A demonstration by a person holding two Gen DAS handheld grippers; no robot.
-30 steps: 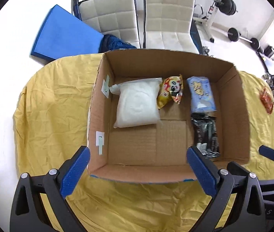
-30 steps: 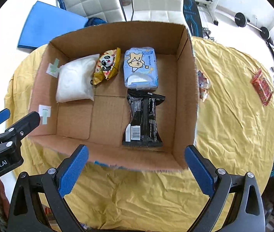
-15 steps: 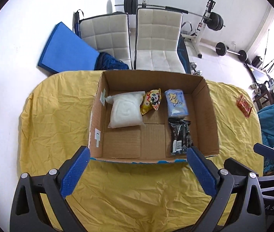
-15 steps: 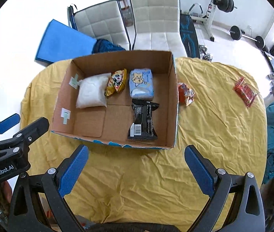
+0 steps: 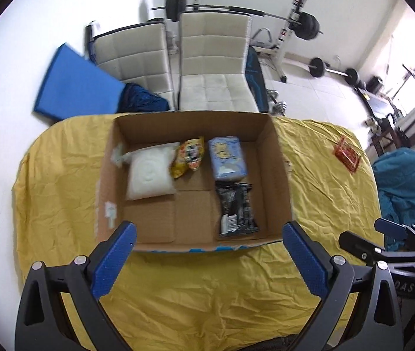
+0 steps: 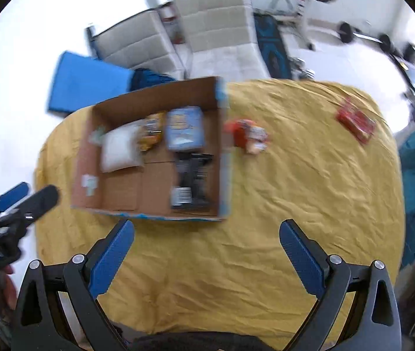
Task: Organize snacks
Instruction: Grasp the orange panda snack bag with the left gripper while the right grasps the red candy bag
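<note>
An open cardboard box sits on the yellow-clothed table. Inside lie a white packet, a yellow snack bag, a light blue pack and a black packet. Outside the box's right wall lies an orange-red snack bag, and farther right a red packet. My left gripper hovers open in front of the box, empty. My right gripper is open and empty over the cloth, to the right of the box's front.
Two pale padded chairs and a blue mat stand behind the table. Weights and a barbell rack are farther back. A teal cloth heap lies at the table's right end. Bare yellow cloth spreads right of the box.
Both grippers have pulled back and up from the box, so it looks smaller. The right view has swung right and is blurred. Both stay open and empty.
</note>
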